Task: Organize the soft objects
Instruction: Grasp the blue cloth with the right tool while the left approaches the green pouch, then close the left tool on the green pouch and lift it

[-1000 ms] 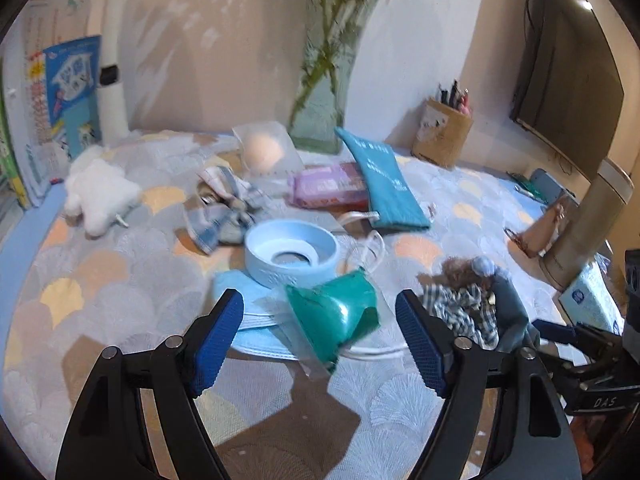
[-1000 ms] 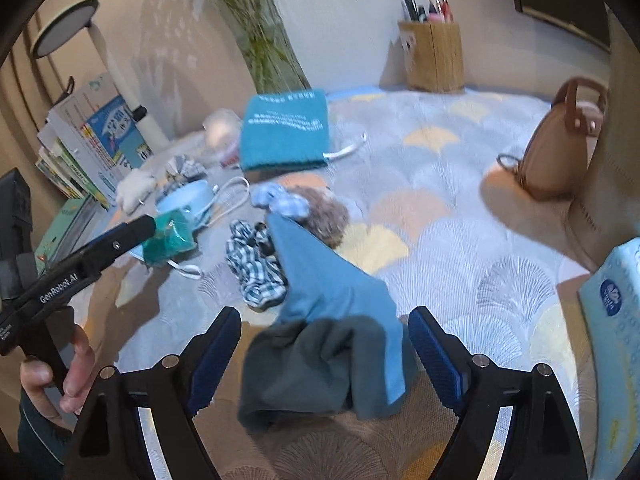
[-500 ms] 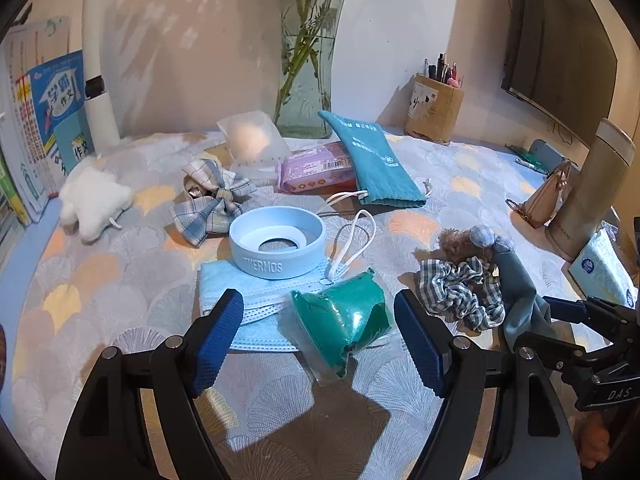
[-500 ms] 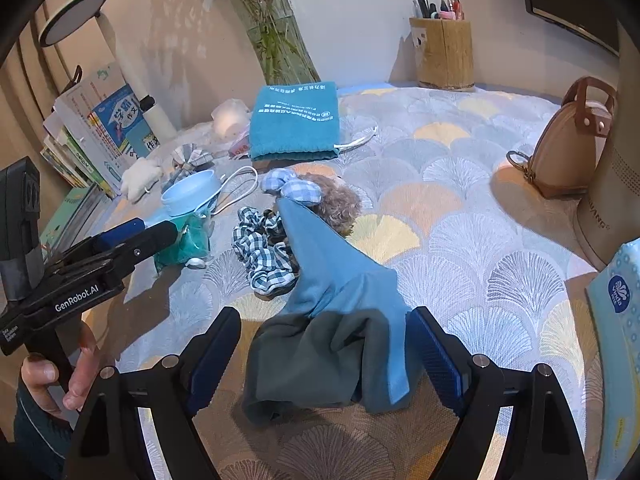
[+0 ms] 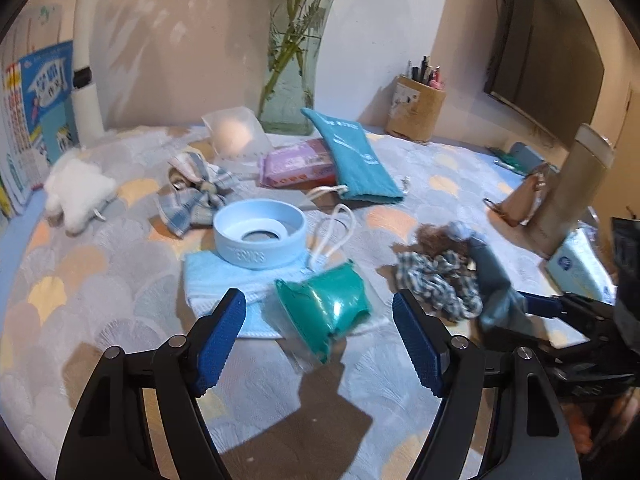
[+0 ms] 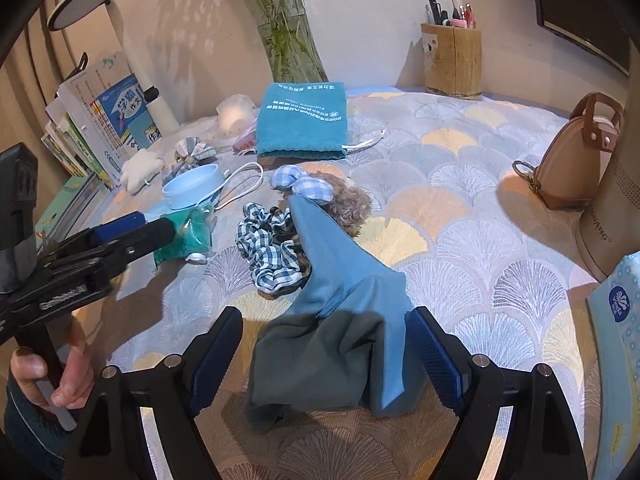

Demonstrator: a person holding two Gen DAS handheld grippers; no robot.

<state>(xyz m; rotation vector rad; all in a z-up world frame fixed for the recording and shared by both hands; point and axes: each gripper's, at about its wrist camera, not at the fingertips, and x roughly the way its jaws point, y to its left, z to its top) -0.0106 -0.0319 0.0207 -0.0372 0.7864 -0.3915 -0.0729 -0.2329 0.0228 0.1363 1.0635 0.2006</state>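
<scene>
My left gripper is open, its blue pads on either side of a green packet in clear wrap that lies on a light blue face mask. My right gripper is open around a crumpled blue and grey cloth on the table. A checked scrunchie and a brown fluffy scrunchie with a checked bow lie just beyond the cloth. A white plush, a plaid bow and a teal drawstring pouch lie farther back.
A blue Thermos ring sits on the mask. A glass vase, a pen holder, a pink wipes pack, books, a brown purse, a tall flask and a tissue pack ring the patterned tablecloth.
My left gripper has drawn back a little and the green packet now lies lower between its pads. My right gripper has shifted slightly closer over the cloth. Nothing was gripped.
</scene>
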